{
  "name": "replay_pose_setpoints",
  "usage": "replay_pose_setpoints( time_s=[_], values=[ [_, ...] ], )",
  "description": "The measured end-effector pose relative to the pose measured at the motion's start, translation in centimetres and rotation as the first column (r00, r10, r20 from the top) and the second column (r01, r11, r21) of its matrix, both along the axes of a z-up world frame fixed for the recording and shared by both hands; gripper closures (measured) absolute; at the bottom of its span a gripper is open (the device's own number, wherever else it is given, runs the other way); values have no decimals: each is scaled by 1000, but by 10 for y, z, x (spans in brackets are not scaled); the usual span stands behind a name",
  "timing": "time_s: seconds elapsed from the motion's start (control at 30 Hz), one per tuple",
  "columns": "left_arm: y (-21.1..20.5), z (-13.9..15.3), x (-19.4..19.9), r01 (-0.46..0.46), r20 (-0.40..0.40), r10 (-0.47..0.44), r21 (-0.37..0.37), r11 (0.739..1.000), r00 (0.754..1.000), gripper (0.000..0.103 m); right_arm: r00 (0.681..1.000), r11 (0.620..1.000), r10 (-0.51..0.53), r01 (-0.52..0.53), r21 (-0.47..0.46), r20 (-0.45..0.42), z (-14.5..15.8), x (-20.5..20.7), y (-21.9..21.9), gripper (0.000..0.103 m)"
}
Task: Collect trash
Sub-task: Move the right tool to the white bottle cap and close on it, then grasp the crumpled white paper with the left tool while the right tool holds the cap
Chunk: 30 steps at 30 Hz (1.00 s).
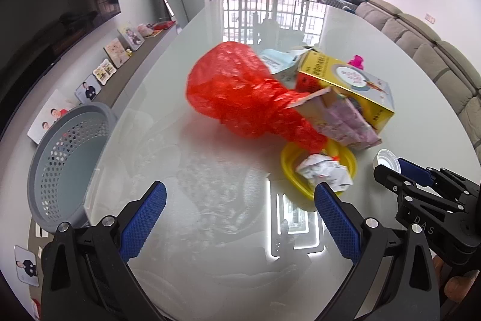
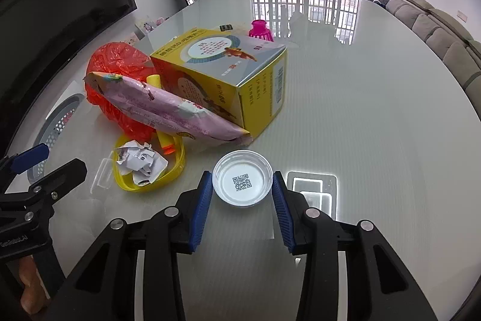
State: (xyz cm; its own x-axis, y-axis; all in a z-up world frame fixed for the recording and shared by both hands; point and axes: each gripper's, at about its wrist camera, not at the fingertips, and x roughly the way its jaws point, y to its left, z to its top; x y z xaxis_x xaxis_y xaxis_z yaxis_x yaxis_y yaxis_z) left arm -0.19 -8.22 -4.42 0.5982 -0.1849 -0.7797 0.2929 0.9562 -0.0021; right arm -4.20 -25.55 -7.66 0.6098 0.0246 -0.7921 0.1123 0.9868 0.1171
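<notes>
A pile of trash lies on the glossy white table (image 1: 210, 230): a red plastic bag (image 1: 240, 92), a yellow box (image 1: 345, 80), a pink packet (image 2: 168, 110), a yellow lid (image 2: 177, 158) holding crumpled paper (image 2: 141, 161). My left gripper (image 1: 240, 200) is open and empty, hovering short of the pile. My right gripper (image 2: 243, 185) has its blue pads touching both sides of a white round lid (image 2: 243, 182) with a QR code, which rests on the table. The right gripper also shows in the left wrist view (image 1: 399, 170).
A grey perforated basket (image 1: 60, 164) stands beside the table's left edge. A pink plastic piece (image 2: 260, 30) lies behind the box. Framed photos line a low shelf at left. A grey sofa (image 1: 436, 50) runs along the right.
</notes>
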Motion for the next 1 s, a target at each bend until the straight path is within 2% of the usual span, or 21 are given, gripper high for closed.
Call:
replay_pose_setpoints(
  time_s=[0.13,0.37,0.43,0.5,0.63,0.73,0.87,1.0],
  values=[
    [-17,-2,3,29,-9,-29,-6,1000,1000,6,1000,1000,-9,9,20,17,-1,-11,-11,64],
    [-47,-5,6,56,26,-57,53,997,998,8,999,997,-3,0,78,39,-7,-20,-21,64],
    [-53,-4,3,69,33,-71,58,996,997,13,999,996,3,-8,93,44,-7,-21,-24,64],
    [-58,-6,4,79,25,-81,72,994,996,26,999,993,11,-16,115,45,-8,-21,-26,64],
    [-66,-10,3,92,17,-94,84,992,995,29,998,987,10,-19,157,58,-7,-24,-33,64],
    [-70,-12,1,105,15,-107,94,990,994,38,998,982,9,-20,188,56,-9,-24,-39,64],
    [-74,-17,0,116,-4,-116,103,988,993,56,998,982,24,-34,183,61,-7,-26,-33,64],
    [-76,-18,-1,124,-4,-124,111,986,992,59,998,981,24,-35,191,62,-8,-27,-34,64]
  ],
)
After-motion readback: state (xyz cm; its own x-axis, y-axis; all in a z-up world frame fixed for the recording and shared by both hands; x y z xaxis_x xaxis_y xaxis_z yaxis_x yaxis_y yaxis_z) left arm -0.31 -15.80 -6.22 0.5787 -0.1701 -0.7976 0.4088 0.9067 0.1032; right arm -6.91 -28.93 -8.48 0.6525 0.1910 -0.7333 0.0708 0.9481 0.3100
